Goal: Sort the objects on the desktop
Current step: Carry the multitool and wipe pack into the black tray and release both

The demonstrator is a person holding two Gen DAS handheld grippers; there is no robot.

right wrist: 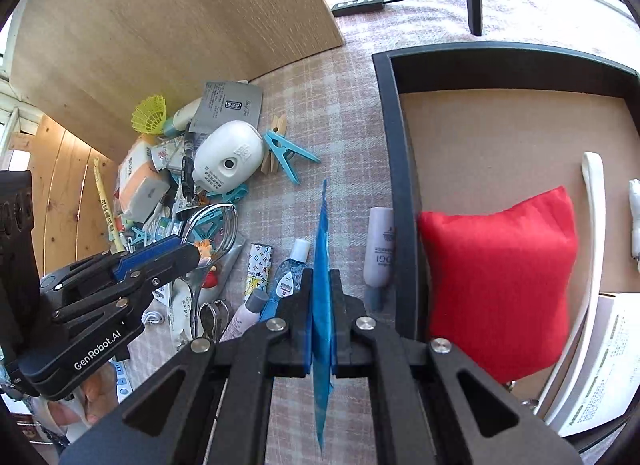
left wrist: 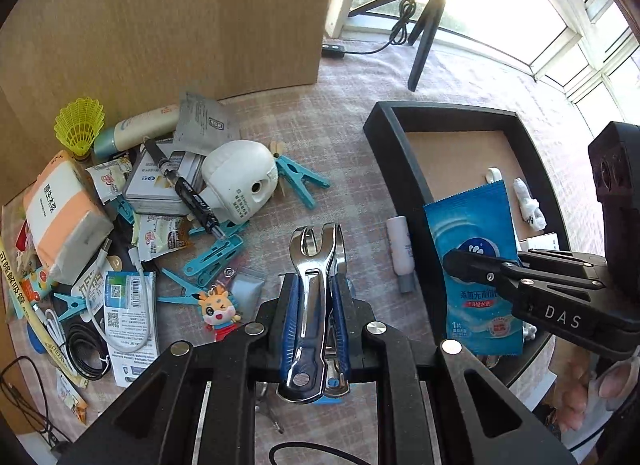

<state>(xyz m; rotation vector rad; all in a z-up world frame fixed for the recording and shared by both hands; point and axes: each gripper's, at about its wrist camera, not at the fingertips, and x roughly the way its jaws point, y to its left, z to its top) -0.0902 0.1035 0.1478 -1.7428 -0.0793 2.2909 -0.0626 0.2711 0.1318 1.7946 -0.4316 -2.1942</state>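
My left gripper (left wrist: 316,285) is shut on a bundle of shiny metal cutlery (left wrist: 316,261), a fork and spoon held upright between its blue pads above the checked cloth. The right wrist view shows that gripper (right wrist: 192,253) at the left with the cutlery (right wrist: 216,221) sticking out of it. My right gripper (right wrist: 322,277) is shut on a blue wet-wipe packet (right wrist: 322,249), seen edge-on, held beside the rim of the black tray (right wrist: 400,185). In the left wrist view the packet (left wrist: 476,265) hangs flat over the tray's rim (left wrist: 384,145), pinched by the right gripper (left wrist: 452,261).
A heap lies at the left: a white dome-shaped gadget (left wrist: 240,181), teal clothes pegs (left wrist: 300,181), a tissue pack (left wrist: 60,217), a yellow shuttlecock (left wrist: 80,125), cables. A small bottle (left wrist: 400,249) lies by the tray. Inside the tray are a red pouch (right wrist: 500,285) and a white spoon (right wrist: 592,225). A wooden board (left wrist: 180,17) stands behind.
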